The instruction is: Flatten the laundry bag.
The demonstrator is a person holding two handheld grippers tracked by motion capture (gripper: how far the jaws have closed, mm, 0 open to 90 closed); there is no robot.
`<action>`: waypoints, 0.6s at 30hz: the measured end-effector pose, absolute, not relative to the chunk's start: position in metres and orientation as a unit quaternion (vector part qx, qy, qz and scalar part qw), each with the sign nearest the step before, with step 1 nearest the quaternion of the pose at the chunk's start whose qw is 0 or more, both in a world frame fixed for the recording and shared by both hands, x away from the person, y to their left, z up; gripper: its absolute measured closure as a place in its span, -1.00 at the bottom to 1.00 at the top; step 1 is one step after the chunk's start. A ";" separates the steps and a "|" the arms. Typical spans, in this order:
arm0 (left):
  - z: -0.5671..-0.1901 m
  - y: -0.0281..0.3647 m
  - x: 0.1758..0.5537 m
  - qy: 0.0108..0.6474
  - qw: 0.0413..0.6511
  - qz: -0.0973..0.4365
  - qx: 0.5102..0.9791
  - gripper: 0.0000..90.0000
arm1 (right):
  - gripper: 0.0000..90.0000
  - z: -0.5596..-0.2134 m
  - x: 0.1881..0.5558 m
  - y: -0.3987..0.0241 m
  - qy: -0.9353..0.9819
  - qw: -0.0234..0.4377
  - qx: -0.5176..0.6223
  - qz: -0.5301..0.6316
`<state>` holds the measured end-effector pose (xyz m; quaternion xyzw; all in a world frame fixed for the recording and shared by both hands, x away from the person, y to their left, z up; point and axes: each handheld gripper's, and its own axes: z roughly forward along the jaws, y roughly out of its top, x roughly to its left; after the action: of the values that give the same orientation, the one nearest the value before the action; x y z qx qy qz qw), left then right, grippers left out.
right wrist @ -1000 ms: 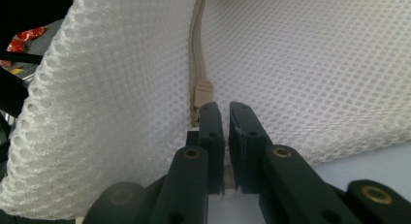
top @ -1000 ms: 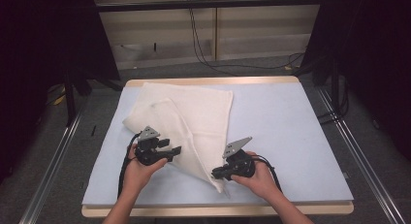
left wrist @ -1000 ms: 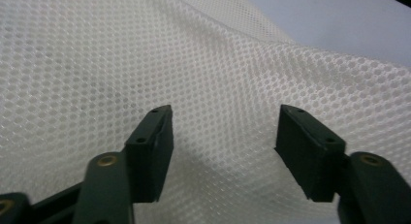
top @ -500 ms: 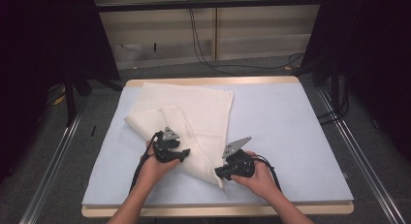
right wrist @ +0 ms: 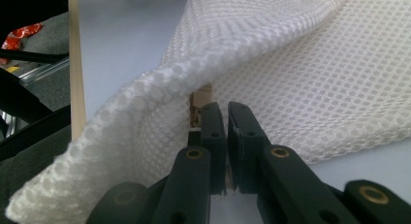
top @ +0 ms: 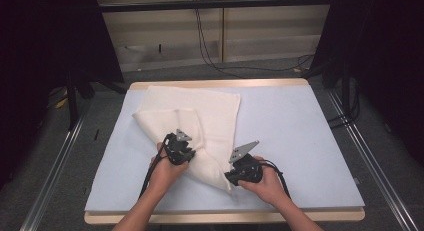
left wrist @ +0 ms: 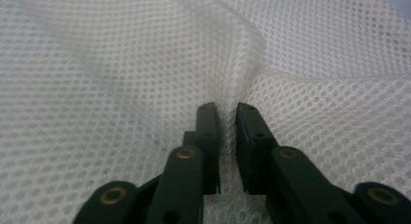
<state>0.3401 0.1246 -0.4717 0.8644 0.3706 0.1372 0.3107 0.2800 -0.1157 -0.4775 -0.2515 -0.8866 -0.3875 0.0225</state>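
White mesh cloth (top: 200, 126) lies partly folded on the left half of the blue table mat (top: 300, 141), its far edge near the mat's back border and its pointed near corner at the right gripper (top: 234, 177). That gripper's jaws are pressed together on the corner's edge, the fabric draped over them in the right gripper view. The left gripper (top: 186, 155) sits on the folded flap, and its jaws have just been closing: a ridge of mesh (left wrist: 228, 103) is pinched between them. The step in hand looks like taking a second hold for the next fold. The next move likely calls for lifting both holds together and carrying the flap across without dragging the lower layer. Open mat lies to the right and ahead (plenty of it); the near wooden edge (top: 225, 217) is close behind the hands.
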 end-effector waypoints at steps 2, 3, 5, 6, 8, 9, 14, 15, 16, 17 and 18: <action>-0.472 0.122 0.338 0.362 0.309 0.151 0.866 0.90 | 0.90 -0.478 0.280 -0.116 -0.887 0.022 -0.250 -0.389; -0.471 0.123 0.337 0.355 0.300 0.151 0.872 0.91 | 0.90 -0.478 0.281 -0.116 -0.886 0.022 -0.250 -0.389; -0.473 0.126 0.339 0.369 0.321 0.140 0.861 0.94 | 0.90 -0.478 0.281 -0.116 -0.886 0.023 -0.251 -0.390; -0.471 0.129 0.339 0.366 0.321 0.137 0.863 0.96 | 0.90 -0.478 0.281 -0.116 -0.886 0.022 -0.250 -0.390; -0.469 0.134 0.338 0.369 0.336 0.130 0.857 0.97 | 0.90 -0.478 0.281 -0.116 -0.885 0.022 -0.252 -0.390; -0.468 0.137 0.337 0.375 0.342 0.127 0.852 0.97 | 0.90 -0.478 0.281 -0.116 -0.885 0.022 -0.254 -0.389; -0.458 0.162 0.331 0.399 0.400 0.106 0.818 0.97 | 0.90 -0.479 0.282 -0.116 -0.882 0.030 -0.258 -0.393; -0.456 0.168 0.330 0.398 0.408 0.107 0.815 0.97 | 0.90 -0.480 0.283 -0.116 -0.882 0.031 -0.258 -0.394; -0.454 0.173 0.328 0.398 0.414 0.106 0.812 0.97 | 0.90 -0.480 0.283 -0.116 -0.882 0.031 -0.259 -0.394; -0.452 0.177 0.326 0.399 0.421 0.105 0.808 0.97 | 0.90 -0.480 0.283 -0.116 -0.882 0.030 -0.259 -0.394; -0.450 0.181 0.324 0.398 0.425 0.107 0.806 0.97 | 0.91 -0.480 0.283 -0.116 -0.881 0.030 -0.260 -0.393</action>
<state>0.3239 0.1808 -0.4502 0.8058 0.3977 0.1074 0.4255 0.2828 -0.1160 -0.4795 -0.2600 -0.8814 -0.3933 0.0298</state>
